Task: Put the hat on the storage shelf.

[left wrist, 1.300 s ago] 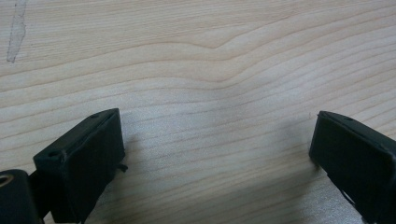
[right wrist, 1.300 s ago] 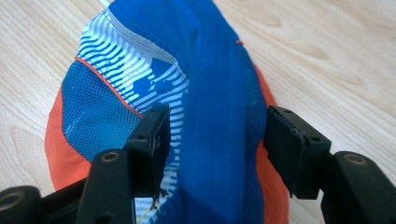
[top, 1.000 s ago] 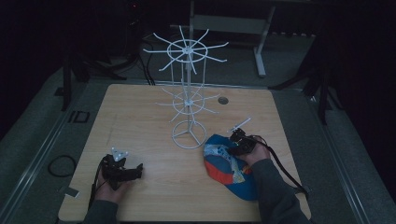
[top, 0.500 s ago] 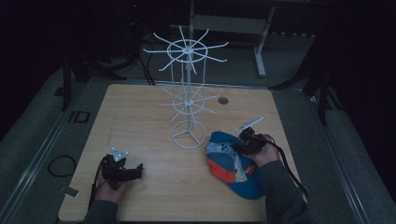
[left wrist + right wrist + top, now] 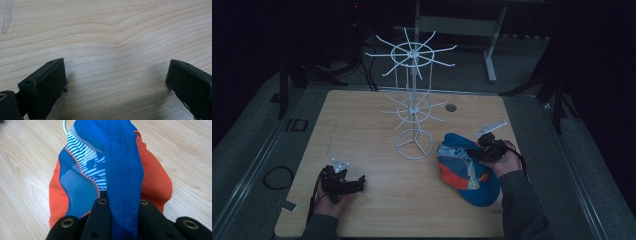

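Wooden table (image 5: 377, 125): right hand-held gripper (image 5: 476, 152) clamps unlabelled cap (image 5: 464, 170).

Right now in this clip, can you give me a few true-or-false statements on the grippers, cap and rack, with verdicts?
1. The right gripper is shut on the blue and orange fabric cap. True.
2. The left gripper holds the cap. False: it is open over bare wooden table.
3. The cap hangs on the white wire display rack. False: it lies on the table beside the rack's base.
4. The rack stands upright. True.
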Motion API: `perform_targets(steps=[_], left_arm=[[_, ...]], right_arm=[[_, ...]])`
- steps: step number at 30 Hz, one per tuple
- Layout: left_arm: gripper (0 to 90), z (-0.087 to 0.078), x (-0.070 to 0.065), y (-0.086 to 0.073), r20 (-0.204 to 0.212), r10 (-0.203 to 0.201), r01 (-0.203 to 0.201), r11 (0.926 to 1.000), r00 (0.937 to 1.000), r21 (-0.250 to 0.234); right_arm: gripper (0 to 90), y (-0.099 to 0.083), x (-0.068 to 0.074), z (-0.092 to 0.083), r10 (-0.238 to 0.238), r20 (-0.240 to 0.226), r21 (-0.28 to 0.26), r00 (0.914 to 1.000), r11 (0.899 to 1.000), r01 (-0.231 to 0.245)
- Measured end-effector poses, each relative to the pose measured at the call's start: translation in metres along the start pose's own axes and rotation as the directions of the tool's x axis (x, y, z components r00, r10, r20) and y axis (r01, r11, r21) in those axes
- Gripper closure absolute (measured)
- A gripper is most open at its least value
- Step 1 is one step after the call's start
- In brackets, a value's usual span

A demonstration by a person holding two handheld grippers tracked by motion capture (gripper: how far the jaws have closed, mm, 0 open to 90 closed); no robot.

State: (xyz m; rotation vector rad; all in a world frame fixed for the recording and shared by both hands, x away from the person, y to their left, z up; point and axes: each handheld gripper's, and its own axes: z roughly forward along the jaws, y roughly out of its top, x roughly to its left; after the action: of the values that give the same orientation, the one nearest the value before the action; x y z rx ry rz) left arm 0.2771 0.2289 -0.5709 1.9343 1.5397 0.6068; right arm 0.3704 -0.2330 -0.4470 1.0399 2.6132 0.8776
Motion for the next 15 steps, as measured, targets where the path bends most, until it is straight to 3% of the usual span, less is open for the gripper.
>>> perform_targets(steps=[15], left_arm=[[3.2,0.000,0.000,0.000,0.000,-0.001,0.001,1.0000,1.0000,-0.002]], right_arm=[[88.3,0.004,-0.014,-0.026,0.016,0.000,-0.098,0.9999,0.995,-0.016]])
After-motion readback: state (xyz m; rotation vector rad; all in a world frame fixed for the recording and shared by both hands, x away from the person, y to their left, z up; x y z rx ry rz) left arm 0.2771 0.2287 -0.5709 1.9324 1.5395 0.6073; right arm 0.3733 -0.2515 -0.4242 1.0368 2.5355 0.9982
